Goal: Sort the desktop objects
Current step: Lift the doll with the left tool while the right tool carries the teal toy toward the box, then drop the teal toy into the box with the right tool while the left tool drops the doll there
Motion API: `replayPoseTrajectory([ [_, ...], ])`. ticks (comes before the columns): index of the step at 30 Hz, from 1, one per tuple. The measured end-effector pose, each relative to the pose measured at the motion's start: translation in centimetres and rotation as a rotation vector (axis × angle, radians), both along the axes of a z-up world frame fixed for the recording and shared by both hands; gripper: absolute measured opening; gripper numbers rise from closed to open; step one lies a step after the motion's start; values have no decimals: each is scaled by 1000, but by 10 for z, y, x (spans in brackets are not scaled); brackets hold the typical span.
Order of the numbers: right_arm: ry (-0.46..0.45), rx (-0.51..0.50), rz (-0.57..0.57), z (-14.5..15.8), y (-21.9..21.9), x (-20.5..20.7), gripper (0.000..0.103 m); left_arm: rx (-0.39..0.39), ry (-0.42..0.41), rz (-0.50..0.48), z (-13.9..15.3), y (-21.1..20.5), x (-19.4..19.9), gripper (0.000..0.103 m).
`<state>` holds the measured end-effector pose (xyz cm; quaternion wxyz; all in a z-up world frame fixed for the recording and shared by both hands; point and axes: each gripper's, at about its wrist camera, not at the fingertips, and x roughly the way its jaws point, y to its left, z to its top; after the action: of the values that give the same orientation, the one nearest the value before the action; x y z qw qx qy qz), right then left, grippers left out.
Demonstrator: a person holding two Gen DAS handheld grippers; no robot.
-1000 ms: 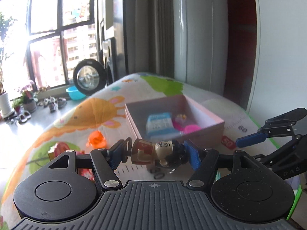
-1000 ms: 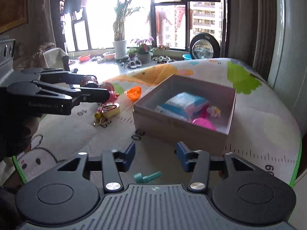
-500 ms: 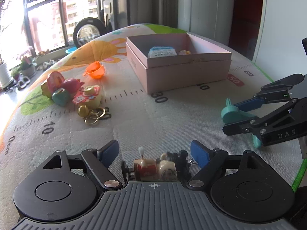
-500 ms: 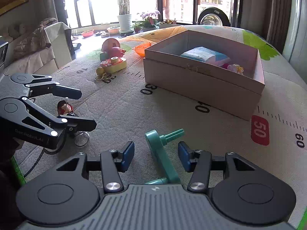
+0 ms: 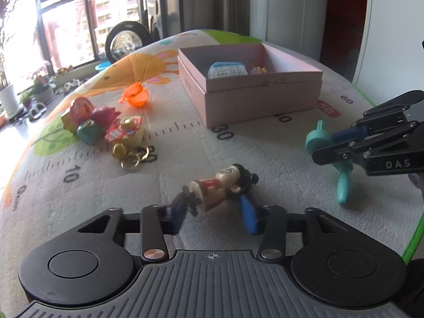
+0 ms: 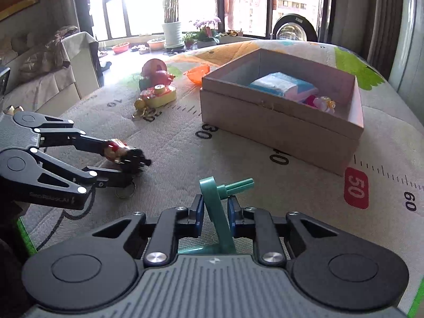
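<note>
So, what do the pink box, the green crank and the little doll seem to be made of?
The pink box looks like matte cardboard: thin straight walls, dull surface, slightly frayed top edge. The green crank looks like moulded plastic, smooth, one even teal colour. The little doll is probably painted plastic or resin, with a slight shine on its face; motion blur leaves that open.

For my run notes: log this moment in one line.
left gripper: shut on figurine | right gripper: closing on teal crank | box: untouched

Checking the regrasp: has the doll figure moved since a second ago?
Yes. The doll figure came down from level with the pink box onto the mat, nearer the camera.
</note>
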<state>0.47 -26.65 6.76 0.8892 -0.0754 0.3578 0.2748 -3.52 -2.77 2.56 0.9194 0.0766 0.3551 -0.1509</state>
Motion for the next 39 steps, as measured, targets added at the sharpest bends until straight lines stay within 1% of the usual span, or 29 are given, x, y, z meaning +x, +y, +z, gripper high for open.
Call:
replayPoseTrajectory([
  [1,-20,21,-12,11,-5,1,14,-12,-18,-6,9,0,4,31],
  [2,-48,42,-27,24,-11,2,11,-28,-42,-8,19,-1,8,31],
  [4,-118,91,-58,53,-23,5,11,-48,-106,-17,42,-5,17,30],
  [6,-186,120,-82,75,-32,7,11,-43,-175,-24,58,-10,23,29],
  [8,-220,135,-106,87,-39,10,11,-34,-209,-23,65,-10,24,30],
  [10,-227,144,-116,90,-45,14,11,-35,-210,-22,63,-3,23,34],
  [11,-231,141,-120,90,-46,16,11,-35,-197,-28,60,0,23,44],
  [12,-233,142,-125,89,-47,18,11,-37,-180,-34,55,3,22,52],
  [13,-227,149,-130,88,-48,21,11,-40,-162,-43,49,5,20,65],
  [14,-214,159,-132,86,-49,24,11,-40,-139,-63,42,6,18,73],
  [15,-203,167,-134,84,-49,26,11,-30,-115,-84,35,4,16,76],
  [16,-189,170,-134,81,-49,28,11,-14,-91,-97,28,1,16,81],
  [17,-183,165,-133,78,-47,30,11,5,-65,-94,19,-3,16,84],
  [18,-177,158,-130,76,-46,30,11,13,-42,-86,12,-7,17,84],
  [20,-167,148,-124,72,-44,27,11,-4,13,-56,1,-12,22,84],
  [23,-170,126,-128,68,-43,22,11,-68,80,41,-8,-17,34,87],
  [25,-175,106,-134,66,-42,19,11,-118,104,80,-9,-21,40,87],
  [26,-175,100,-135,65,-42,17,11,-126,106,92,-9,-24,42,85],
  [27,-175,95,-135,64,-42,15,11,-122,100,94,-9,-27,44,83],
  [28,-176,90,-134,62,-42,14,11,-105,86,88,-8,-32,45,73],
  [29,-177,88,-133,62,-42,12,11,-88,79,81,-8,-35,46,70],
  [34,-183,100,-136,62,-47,5,11,-60,44,68,-3,-38,41,69],
  [36,-192,108,-140,66,-50,4,11,-63,-5,54,8,-38,38,69],
  [39,-238,134,-152,87,-55,8,11,-58,-118,14,37,-42,43,69],
])
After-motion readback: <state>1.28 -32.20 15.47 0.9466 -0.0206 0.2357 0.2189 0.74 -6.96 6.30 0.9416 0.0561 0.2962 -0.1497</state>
